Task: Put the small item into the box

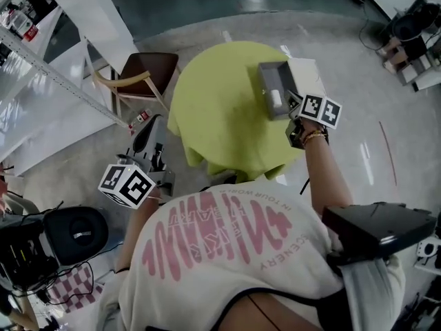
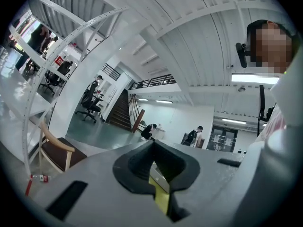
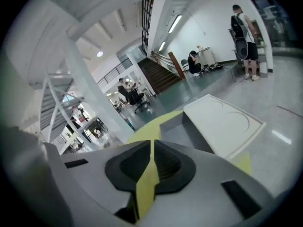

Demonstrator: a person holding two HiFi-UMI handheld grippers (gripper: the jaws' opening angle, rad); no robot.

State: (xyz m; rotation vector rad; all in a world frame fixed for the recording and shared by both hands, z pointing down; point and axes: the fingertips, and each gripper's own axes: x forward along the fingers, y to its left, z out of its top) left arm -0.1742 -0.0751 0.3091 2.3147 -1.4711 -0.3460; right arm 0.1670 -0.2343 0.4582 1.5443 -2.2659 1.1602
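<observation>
A grey box (image 1: 270, 83) with its white lid (image 1: 308, 72) folded open stands at the right edge of the round table under a yellow-green cloth (image 1: 220, 109). A small white item (image 1: 277, 100) lies inside the box. My right gripper (image 1: 294, 107) hovers at the box's near side, jaws together with nothing between them. In the right gripper view the gripper (image 3: 152, 143) looks over the box (image 3: 182, 130) and lid (image 3: 222, 121). My left gripper (image 1: 154, 121) is held low left of the table, off the cloth. Its jaws (image 2: 152, 144) meet, empty.
A wooden chair with a brown seat (image 1: 143, 73) stands left of the table, seen too in the left gripper view (image 2: 56, 151). White metal shelving (image 1: 48, 61) runs along the left. Black gear (image 1: 74, 233) lies on the floor. People stand far off (image 3: 242, 37).
</observation>
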